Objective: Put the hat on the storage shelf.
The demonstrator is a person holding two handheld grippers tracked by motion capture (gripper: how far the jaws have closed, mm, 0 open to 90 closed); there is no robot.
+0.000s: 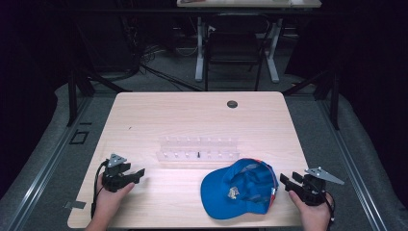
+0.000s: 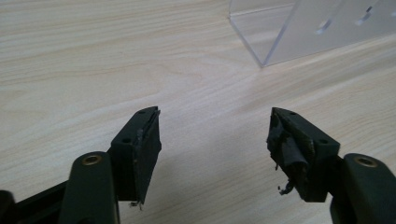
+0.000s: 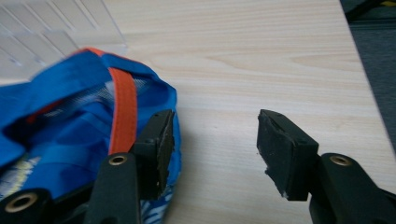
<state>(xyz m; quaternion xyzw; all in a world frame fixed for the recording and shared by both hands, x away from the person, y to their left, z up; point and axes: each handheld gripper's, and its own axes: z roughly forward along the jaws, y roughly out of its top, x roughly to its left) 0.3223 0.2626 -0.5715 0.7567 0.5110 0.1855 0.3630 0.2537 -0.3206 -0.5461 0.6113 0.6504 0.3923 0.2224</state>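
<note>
A blue cap (image 1: 240, 188) with an orange strap lies upside down on the wooden table (image 1: 192, 115), near the front right. My right gripper (image 1: 286, 182) rests just right of it, open, with nothing between its jaws. In the right gripper view the cap (image 3: 70, 116) sits against the left jaw, and the gripper (image 3: 212, 144) points over bare wood. My left gripper (image 1: 138, 173) lies at the front left, open and empty. In the left gripper view, the left gripper (image 2: 215, 140) faces bare table, with the corner of a clear rack (image 2: 308, 28) ahead.
A clear acrylic rack (image 1: 198, 149) with small pegs stands mid-table, just behind the cap. A dark round grommet (image 1: 232, 104) sits near the far edge. Beyond the table are a chair (image 1: 235, 48) and another desk. The table's right edge is close to my right gripper.
</note>
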